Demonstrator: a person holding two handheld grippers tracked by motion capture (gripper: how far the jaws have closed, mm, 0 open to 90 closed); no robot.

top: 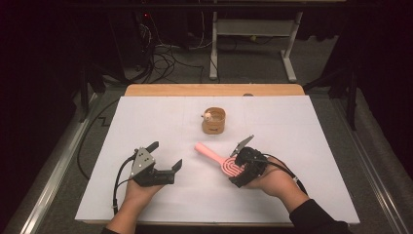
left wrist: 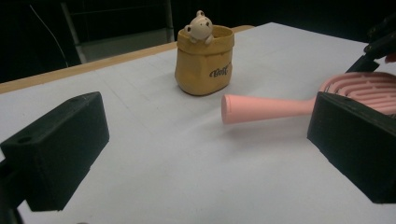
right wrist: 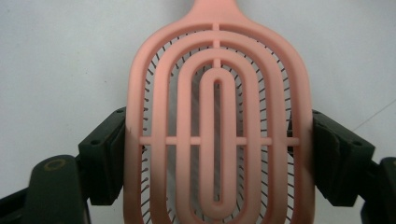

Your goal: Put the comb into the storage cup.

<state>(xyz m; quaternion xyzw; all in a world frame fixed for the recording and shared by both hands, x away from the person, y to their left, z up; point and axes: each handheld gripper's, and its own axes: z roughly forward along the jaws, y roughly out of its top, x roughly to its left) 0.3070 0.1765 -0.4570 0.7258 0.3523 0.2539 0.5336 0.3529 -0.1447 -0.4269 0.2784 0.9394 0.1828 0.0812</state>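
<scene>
A pink hairbrush (top: 220,158) lies bristles-down on the white table, its handle (left wrist: 266,108) pointing toward the far left. My right gripper (top: 242,166) is shut on the brush's oval head (right wrist: 217,140), one jaw pressed against each side. A small yellow-brown pot (top: 214,120) with a little bear figure (left wrist: 200,25) on its rim stands upright beyond the brush, near the table's middle. My left gripper (top: 165,155) rests at the front left, open, with nothing between its jaws; it faces the pot (left wrist: 204,60) and the brush handle.
White sheet (top: 146,122) covers the table, with a wooden edge (top: 214,89) at the far side. Beyond it are floor cables (top: 165,58) and a desk frame (top: 253,39). Bare surface lies around the pot and between the two grippers.
</scene>
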